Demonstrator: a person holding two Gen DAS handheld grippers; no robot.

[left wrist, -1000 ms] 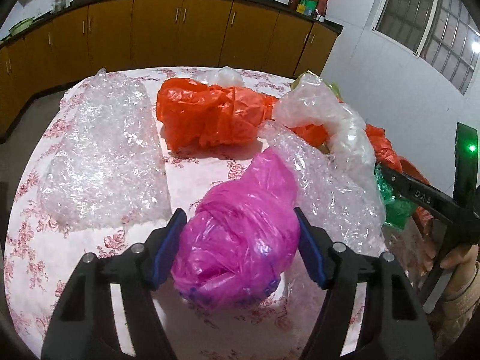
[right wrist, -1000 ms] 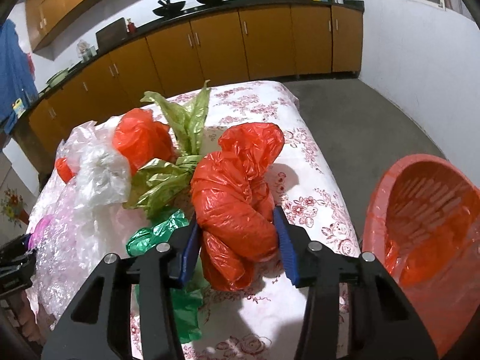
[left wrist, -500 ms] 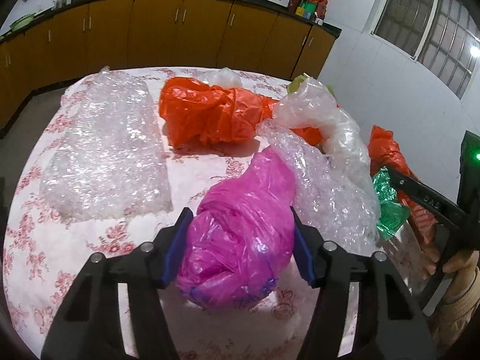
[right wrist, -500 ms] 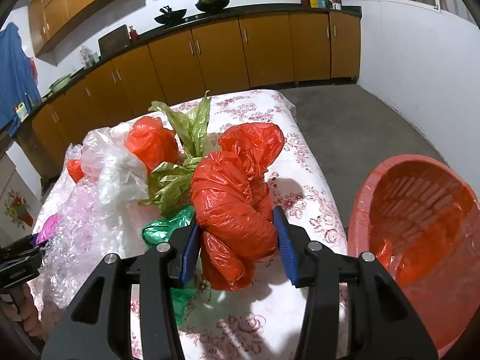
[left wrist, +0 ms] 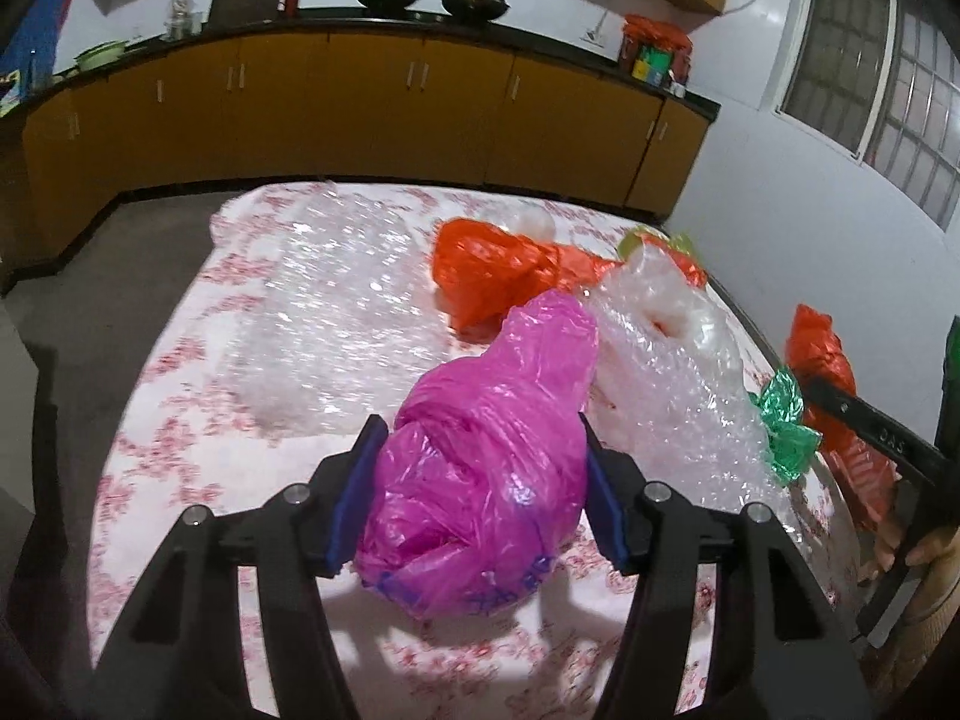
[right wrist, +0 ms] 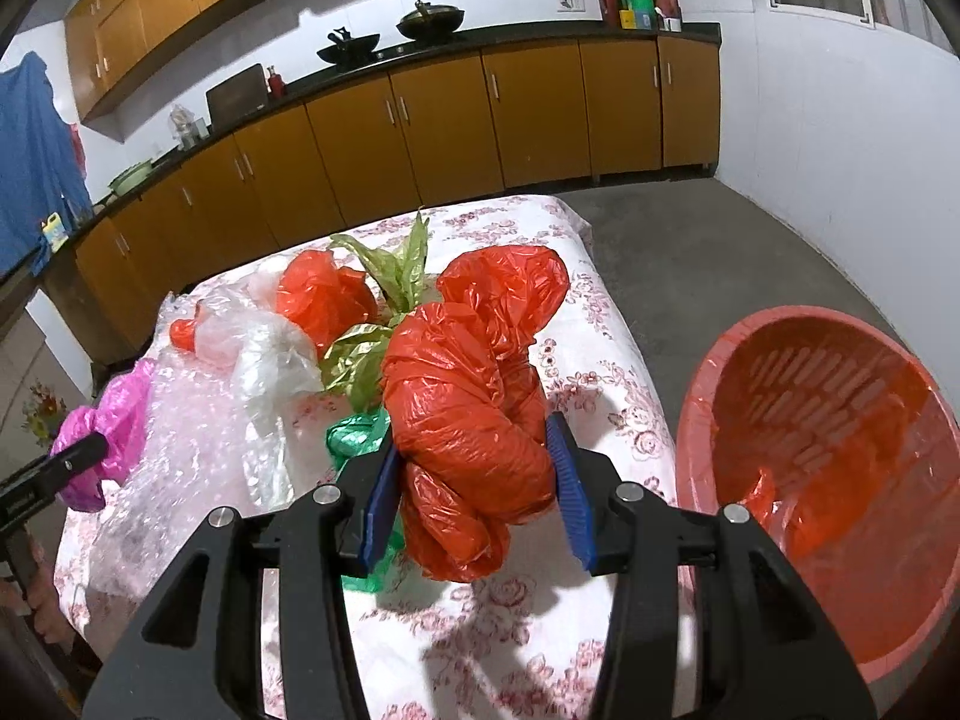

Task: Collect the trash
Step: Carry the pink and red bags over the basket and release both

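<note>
Floral table (right wrist: 606, 360): basket (right wrist: 708, 396) just right of right gripper (right wrist: 477, 480), clamped on red bag (right wrist: 474, 414); left gripper (left wrist: 480, 498), clamped on pink bag (left wrist: 492, 456), farther.

A crumpled magenta plastic bag (left wrist: 486, 468) is pinched off the floral tablecloth, its neck tilting away. A knotted red plastic bag (right wrist: 474, 420) is likewise held above the cloth, beside a red slotted basket (right wrist: 708, 384) lined with red plastic.
</note>
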